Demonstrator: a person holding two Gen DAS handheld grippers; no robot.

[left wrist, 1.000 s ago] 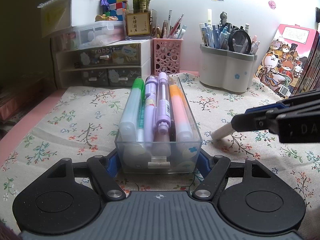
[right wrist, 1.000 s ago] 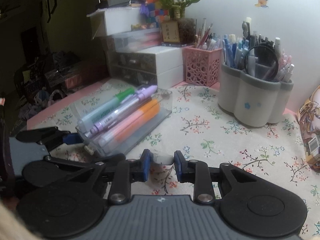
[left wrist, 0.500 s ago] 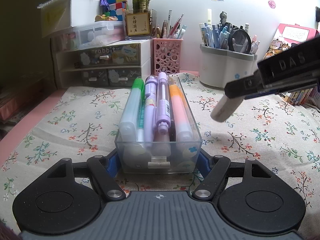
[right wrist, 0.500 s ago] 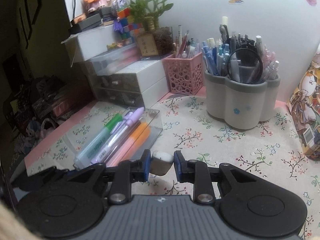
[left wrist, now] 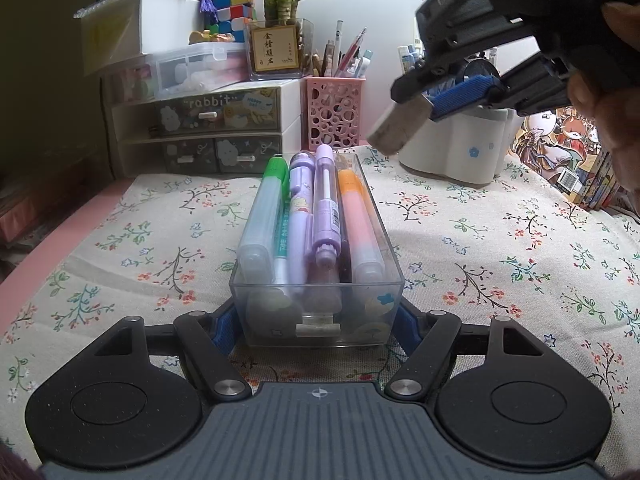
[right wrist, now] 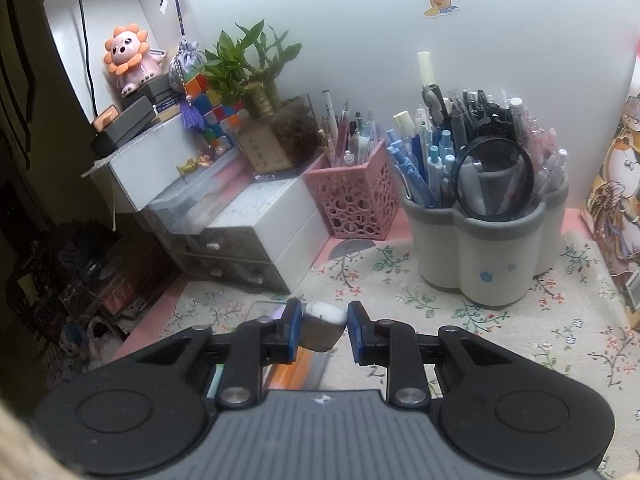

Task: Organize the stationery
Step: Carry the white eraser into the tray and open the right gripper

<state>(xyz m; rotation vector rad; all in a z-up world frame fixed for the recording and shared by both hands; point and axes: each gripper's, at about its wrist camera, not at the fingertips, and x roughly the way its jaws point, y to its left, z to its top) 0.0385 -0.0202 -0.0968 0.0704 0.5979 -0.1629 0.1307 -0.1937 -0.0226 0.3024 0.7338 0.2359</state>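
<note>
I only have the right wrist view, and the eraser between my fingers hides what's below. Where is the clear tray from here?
Observer: The tray sits on the floral cloth, clamped at its near end by the left gripper.
Operator: Is there room in it?
Observer: Four pens lie lengthwise, filling it side by side.
Operator: How high is my eraser?
Observer: In the left view the eraser, held by the right gripper, hangs clear above the tray's far right corner, touching nothing.
</note>
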